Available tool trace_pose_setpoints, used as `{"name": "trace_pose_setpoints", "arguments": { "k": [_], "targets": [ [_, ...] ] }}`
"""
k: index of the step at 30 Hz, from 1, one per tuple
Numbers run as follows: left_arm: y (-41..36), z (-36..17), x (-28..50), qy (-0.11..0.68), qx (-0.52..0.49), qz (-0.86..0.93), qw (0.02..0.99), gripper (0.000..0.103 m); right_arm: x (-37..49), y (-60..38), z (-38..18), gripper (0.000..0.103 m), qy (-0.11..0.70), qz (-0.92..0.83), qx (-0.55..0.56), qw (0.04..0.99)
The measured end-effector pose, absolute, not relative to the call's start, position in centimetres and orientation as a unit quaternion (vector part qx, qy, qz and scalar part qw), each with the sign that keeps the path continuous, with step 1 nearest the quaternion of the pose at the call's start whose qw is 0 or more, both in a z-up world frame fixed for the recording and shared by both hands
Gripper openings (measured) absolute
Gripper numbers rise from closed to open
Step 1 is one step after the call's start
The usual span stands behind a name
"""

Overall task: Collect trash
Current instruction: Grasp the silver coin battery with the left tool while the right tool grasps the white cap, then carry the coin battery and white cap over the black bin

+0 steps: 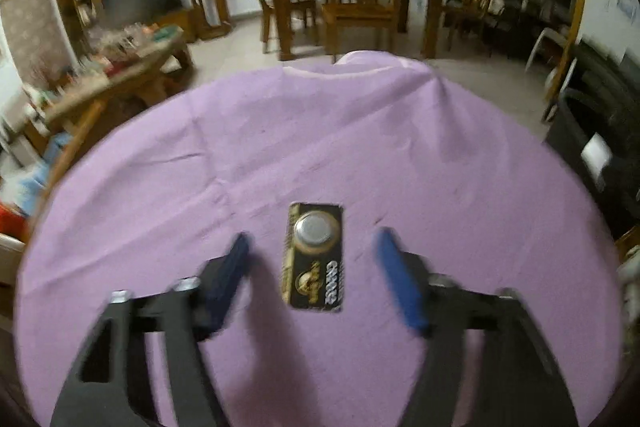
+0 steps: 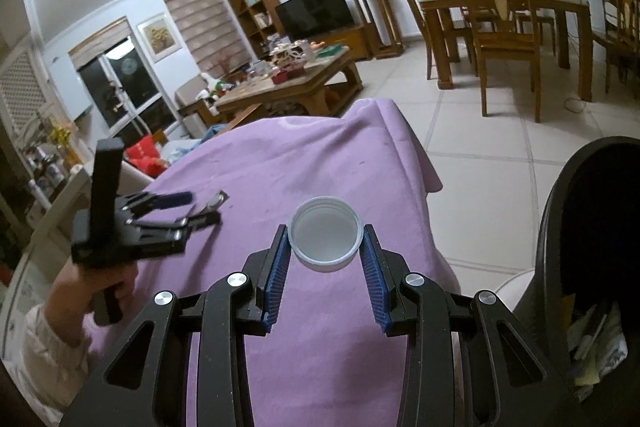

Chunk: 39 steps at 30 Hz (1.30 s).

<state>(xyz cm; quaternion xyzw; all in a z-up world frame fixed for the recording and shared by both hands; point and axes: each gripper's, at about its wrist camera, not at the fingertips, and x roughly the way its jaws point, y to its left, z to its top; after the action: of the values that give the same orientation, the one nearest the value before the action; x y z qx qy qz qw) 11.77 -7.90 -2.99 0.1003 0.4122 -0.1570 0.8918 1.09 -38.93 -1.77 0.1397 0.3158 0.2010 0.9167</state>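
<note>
A black and gold coin-battery pack (image 1: 315, 257) lies flat on the purple cloth (image 1: 320, 139). My left gripper (image 1: 314, 247) is open, its blue fingers on either side of the pack just above the cloth. It also shows in the right wrist view (image 2: 192, 205), with the pack (image 2: 216, 198) between its tips. My right gripper (image 2: 326, 239) is shut on a white plastic lid (image 2: 326, 239), held open side up above the cloth. A black trash bin (image 2: 580, 267) with paper scraps inside stands at the right.
The cloth-covered table ends at the right edge (image 2: 424, 163), with tiled floor (image 2: 480, 131) beyond. A cluttered wooden coffee table (image 2: 288, 83) stands behind it. A dining table with chairs (image 2: 504, 23) stands at the back right.
</note>
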Motion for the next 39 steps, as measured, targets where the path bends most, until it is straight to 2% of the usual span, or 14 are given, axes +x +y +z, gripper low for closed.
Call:
{"name": "trace_pose_setpoints", "arguments": {
  "k": [2, 3, 13, 23, 31, 39],
  "targets": [
    [-7.6, -3.0, 12.0, 0.409, 0.103, -0.151, 0.894, 0.037, 1.0, -38.5, -1.8, 0.036, 0.313, 0.202, 0.140, 0.917],
    [-7.4, -3.0, 12.0, 0.408, 0.103, -0.149, 0.895, 0.027, 0.9, -38.5, -1.6, 0.036, 0.312, 0.202, 0.140, 0.918],
    [-9.5, 0.6, 9.1, 0.346, 0.056, -0.215, 0.911, 0.027, -1.0, -43.0, 0.3, 0.036, 0.253, 0.163, 0.180, 0.936],
    [-22.6, 6.0, 4.2, 0.252, 0.066, -0.364, 0.894, 0.027, -8.0, -54.4, 2.7, 0.036, 0.128, 0.014, 0.233, 0.964],
    [-33.7, 4.5, 1.2, 0.239, 0.087, -0.463, 0.849, 0.027, -13.3, -62.0, 1.8, 0.036, 0.097, -0.093, 0.239, 0.962],
    [-38.6, 1.4, 0.2, 0.258, 0.100, -0.503, 0.819, 0.027, -14.6, -65.7, -0.6, 0.036, 0.100, -0.125, 0.248, 0.955]
  ]
}}
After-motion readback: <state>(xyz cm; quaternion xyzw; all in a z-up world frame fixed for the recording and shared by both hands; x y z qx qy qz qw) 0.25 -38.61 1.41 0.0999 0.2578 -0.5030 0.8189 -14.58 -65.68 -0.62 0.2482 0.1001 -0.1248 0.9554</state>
